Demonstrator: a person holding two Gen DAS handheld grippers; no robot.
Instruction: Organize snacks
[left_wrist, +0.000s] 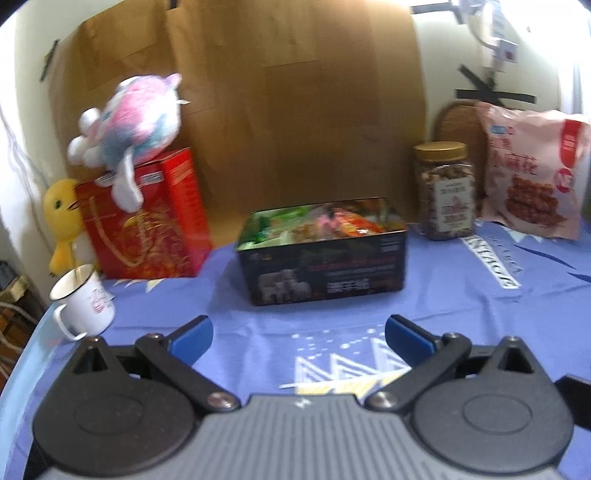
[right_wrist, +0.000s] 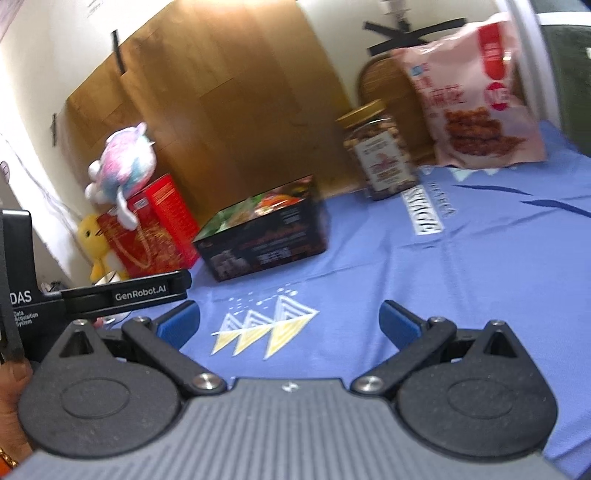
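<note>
A black tin (left_wrist: 325, 273) filled with colourful wrapped snacks (left_wrist: 314, 223) stands on the blue cloth (left_wrist: 461, 306); it also shows in the right wrist view (right_wrist: 269, 240). A clear jar of nuts with a gold lid (left_wrist: 445, 192) (right_wrist: 380, 151) stands to its right. A pink snack bag (left_wrist: 532, 170) (right_wrist: 476, 92) leans behind the jar. My left gripper (left_wrist: 299, 336) is open and empty, hovering in front of the tin. My right gripper (right_wrist: 290, 325) is open and empty, above the cloth, nearer than the tin.
A red box (left_wrist: 147, 218) with a plush toy (left_wrist: 129, 122) on top stands at the left, a yellow duck toy (left_wrist: 61, 218) beside it. A white enamel mug (left_wrist: 85, 295) sits near the table's left edge. Brown cardboard (left_wrist: 277, 92) lines the back. The left gripper's body (right_wrist: 92, 295) shows at left.
</note>
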